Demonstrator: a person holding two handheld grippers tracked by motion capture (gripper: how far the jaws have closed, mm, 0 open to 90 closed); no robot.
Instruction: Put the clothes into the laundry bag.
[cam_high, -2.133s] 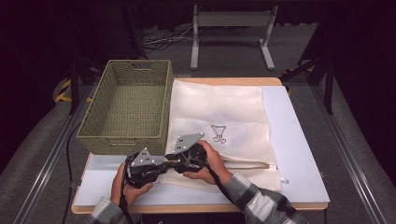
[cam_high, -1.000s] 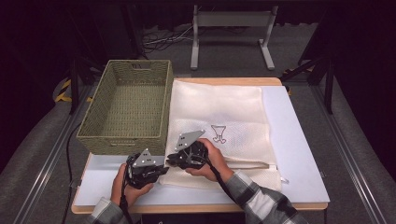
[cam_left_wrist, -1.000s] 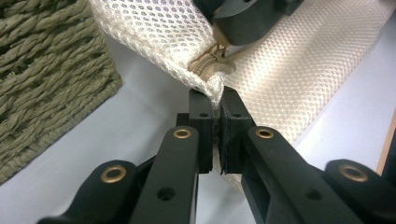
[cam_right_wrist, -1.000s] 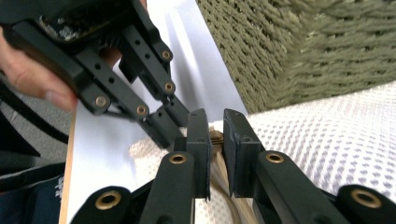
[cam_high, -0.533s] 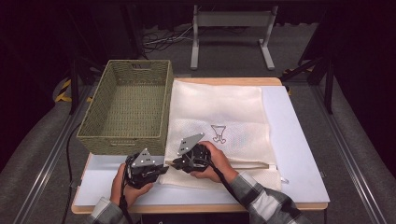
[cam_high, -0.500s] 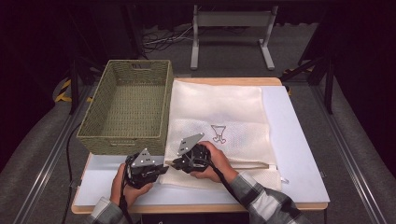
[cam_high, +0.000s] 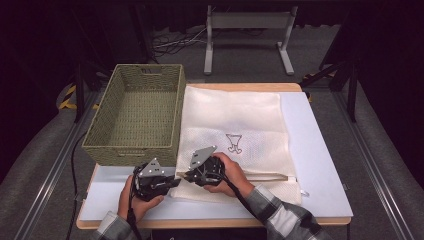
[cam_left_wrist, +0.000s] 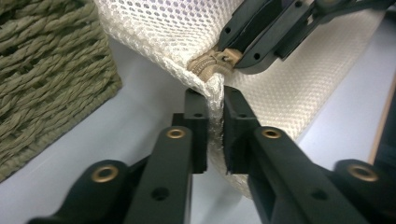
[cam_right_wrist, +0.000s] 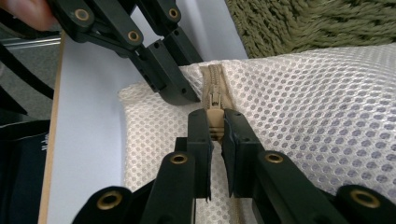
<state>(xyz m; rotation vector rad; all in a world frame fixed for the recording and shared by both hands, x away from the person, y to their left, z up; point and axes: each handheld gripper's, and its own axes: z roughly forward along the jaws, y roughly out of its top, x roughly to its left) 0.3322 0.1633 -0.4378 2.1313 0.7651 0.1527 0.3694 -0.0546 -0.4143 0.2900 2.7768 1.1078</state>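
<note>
Left tongs pinch the mesh bag corner; right tongs clamp its zipper pull.

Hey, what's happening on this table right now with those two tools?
A person is working the zipper of a cream mesh laundry bag beside a green woven basket. The left hand-held gripper pinches the bag's corner fabric, while the right hand-held gripper is clamped on the tan zipper pull at the zipper's end.

left claw – clamped | right claw – seemingly clamped, tips near-touching
</note>
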